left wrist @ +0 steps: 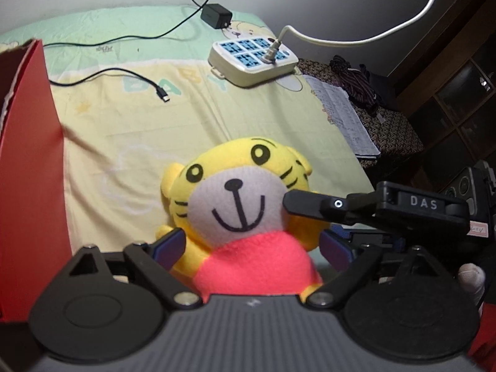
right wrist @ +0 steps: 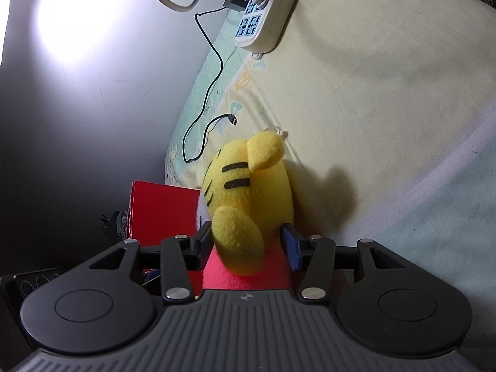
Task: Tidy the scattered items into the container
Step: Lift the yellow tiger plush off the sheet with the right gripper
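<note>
Two hand-held grippers clasping tiger plush, red box edge beside.

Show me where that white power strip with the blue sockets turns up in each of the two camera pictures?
Left wrist view: the power strip lies top centre on the bedsheet, behind the tiger plush toy.
Right wrist view: the power strip sits at the top edge, just right of centre, seen tilted and partly cut off.
Shared landmark: the black charger cable's loose plug on the sheet, between strip and toy.
</note>
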Available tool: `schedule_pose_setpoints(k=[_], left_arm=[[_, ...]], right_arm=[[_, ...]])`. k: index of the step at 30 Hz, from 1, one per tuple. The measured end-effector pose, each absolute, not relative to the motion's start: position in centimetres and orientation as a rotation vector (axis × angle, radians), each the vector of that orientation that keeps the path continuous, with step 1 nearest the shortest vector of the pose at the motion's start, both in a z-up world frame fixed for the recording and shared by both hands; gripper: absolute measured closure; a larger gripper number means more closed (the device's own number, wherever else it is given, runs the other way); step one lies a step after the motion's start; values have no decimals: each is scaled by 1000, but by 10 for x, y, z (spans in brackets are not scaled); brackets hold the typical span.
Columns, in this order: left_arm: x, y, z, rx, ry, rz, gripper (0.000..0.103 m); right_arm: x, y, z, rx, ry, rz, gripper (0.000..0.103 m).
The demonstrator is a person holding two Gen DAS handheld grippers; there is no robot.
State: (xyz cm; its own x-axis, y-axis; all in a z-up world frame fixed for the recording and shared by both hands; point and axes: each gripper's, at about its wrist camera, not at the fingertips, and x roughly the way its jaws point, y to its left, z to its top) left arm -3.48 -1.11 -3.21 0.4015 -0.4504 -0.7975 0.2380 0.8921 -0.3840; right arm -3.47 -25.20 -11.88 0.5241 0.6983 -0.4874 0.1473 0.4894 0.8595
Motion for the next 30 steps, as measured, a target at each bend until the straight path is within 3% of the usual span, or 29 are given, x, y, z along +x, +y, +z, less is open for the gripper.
schedule_pose_setpoints(k=[11,19,30], left_arm=[[-18,-15,-58,-257,1154,-429,8],[-25,-27,-54,-210,1139,-446,8],[-53,-49,-34,-156,1091,-527,9]], right_arm=[[-10,-244,-137,1007,1070,438,32],[-16,-246,-141,1045,1083,496,46],[-45,-255,-124,1033,1055,496,51]])
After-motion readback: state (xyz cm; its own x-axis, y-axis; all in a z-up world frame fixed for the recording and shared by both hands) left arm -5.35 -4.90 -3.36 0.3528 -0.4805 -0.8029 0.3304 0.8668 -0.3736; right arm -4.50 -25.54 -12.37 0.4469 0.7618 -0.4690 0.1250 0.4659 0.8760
